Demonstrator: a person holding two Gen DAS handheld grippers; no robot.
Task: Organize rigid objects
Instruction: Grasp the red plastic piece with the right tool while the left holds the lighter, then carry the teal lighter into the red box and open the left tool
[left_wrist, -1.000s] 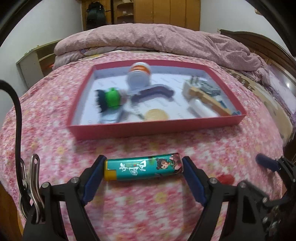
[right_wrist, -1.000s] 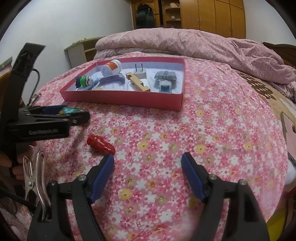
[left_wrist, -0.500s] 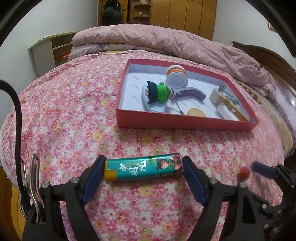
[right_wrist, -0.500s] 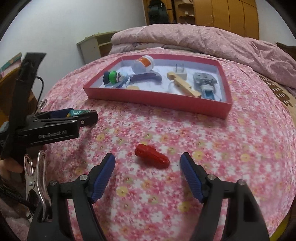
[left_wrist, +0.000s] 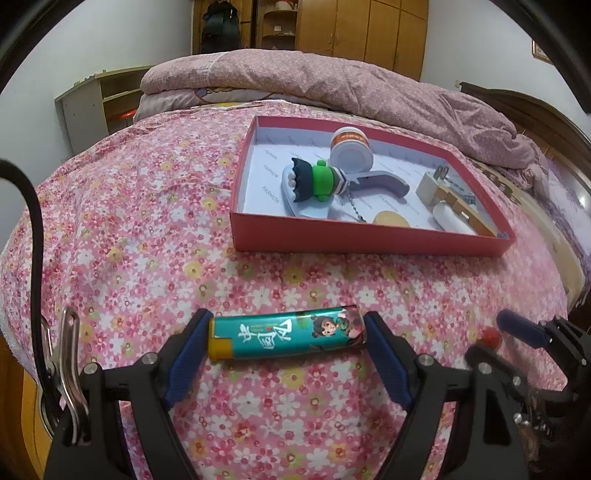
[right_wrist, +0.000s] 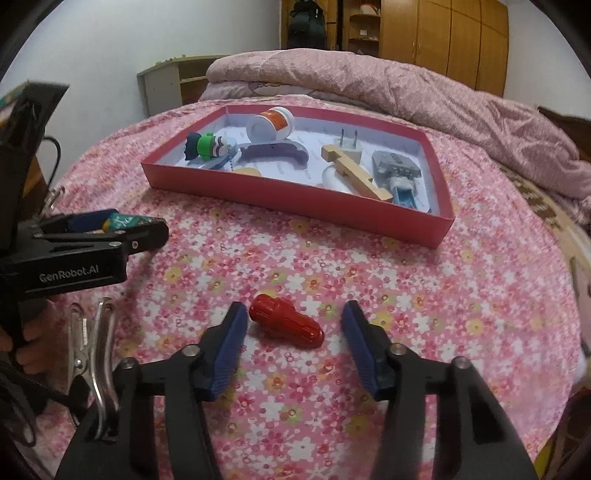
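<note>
My left gripper (left_wrist: 286, 341) is shut on a teal lighter (left_wrist: 286, 336) with a cartoon print, held crosswise by its ends above the floral bedspread, short of the red box (left_wrist: 369, 236). It also shows in the right wrist view (right_wrist: 122, 225). My right gripper (right_wrist: 291, 332) is open, its blue pads (right_wrist: 229, 343) on either side of a small red plastic piece (right_wrist: 286, 326) lying on the bedspread. The pads do not touch it. The red box (right_wrist: 295, 199) lies ahead with several items inside.
In the box are a green-and-navy figure (left_wrist: 314, 179), a white jar (left_wrist: 351, 149), a purple handle (left_wrist: 380, 182), a white plug (right_wrist: 349, 149), a wooden piece (right_wrist: 354, 175) and a grey device (right_wrist: 395, 166). A folded pink quilt (left_wrist: 332, 85) lies behind.
My right gripper has moved in over the red piece, which now sits between its pads. My left gripper still holds the lighter; its view has swung so the box sits to the right.
</note>
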